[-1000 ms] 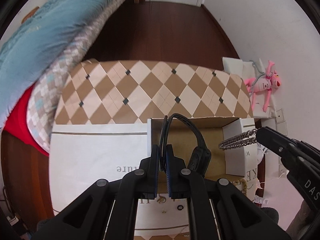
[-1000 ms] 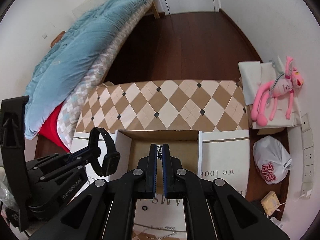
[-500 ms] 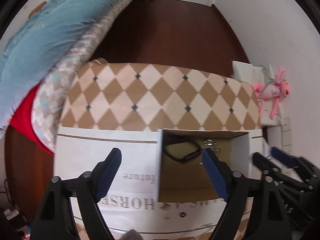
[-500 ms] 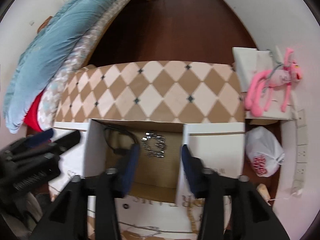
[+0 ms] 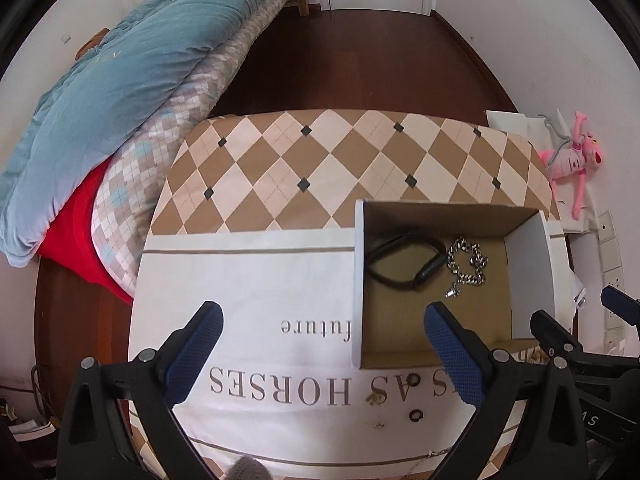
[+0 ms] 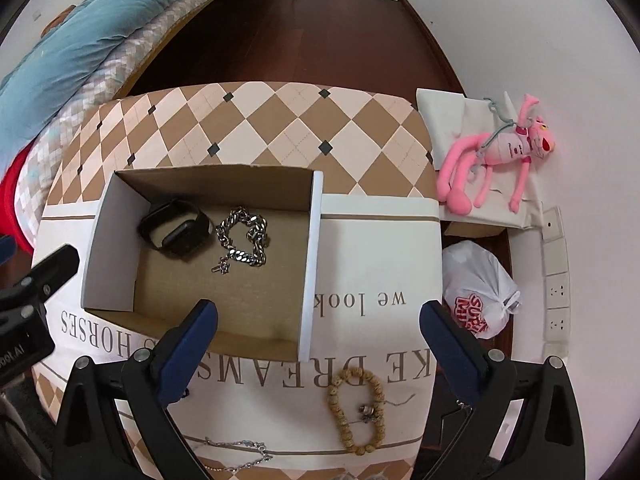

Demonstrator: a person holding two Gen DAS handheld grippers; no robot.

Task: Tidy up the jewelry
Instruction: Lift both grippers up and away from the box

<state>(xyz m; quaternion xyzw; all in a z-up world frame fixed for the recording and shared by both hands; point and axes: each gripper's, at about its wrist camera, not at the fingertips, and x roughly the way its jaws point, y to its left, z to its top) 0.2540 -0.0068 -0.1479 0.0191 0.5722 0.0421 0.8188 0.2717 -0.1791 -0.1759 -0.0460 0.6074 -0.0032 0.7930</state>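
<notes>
An open cardboard box (image 6: 312,264) (image 5: 358,280) sits on a white printed cloth. Inside lie a black smartwatch (image 6: 176,232) (image 5: 404,264) and a silver chain bracelet (image 6: 244,240) (image 5: 466,264), side by side. My left gripper (image 5: 322,344) is open and empty, raised above the cloth left of the box. My right gripper (image 6: 318,340) is open and empty, raised over the box's near right corner. A wooden bead bracelet (image 6: 356,412) and a thin silver chain (image 6: 240,456) lie on the cloth in front of the box. A small black ring (image 5: 416,415) and a tiny earring (image 5: 378,425) lie there too.
The cloth covers a diamond-patterned table (image 5: 320,168). A bed with a blue quilt (image 5: 120,80) stands at the left. A pink plush toy (image 6: 500,160) and a white plastic bag (image 6: 480,288) lie on the floor at the right, by the wall.
Both grippers have opened and pulled back up. The watch dropped from the left gripper and the silver chain from the right one; both now lie in the box.
</notes>
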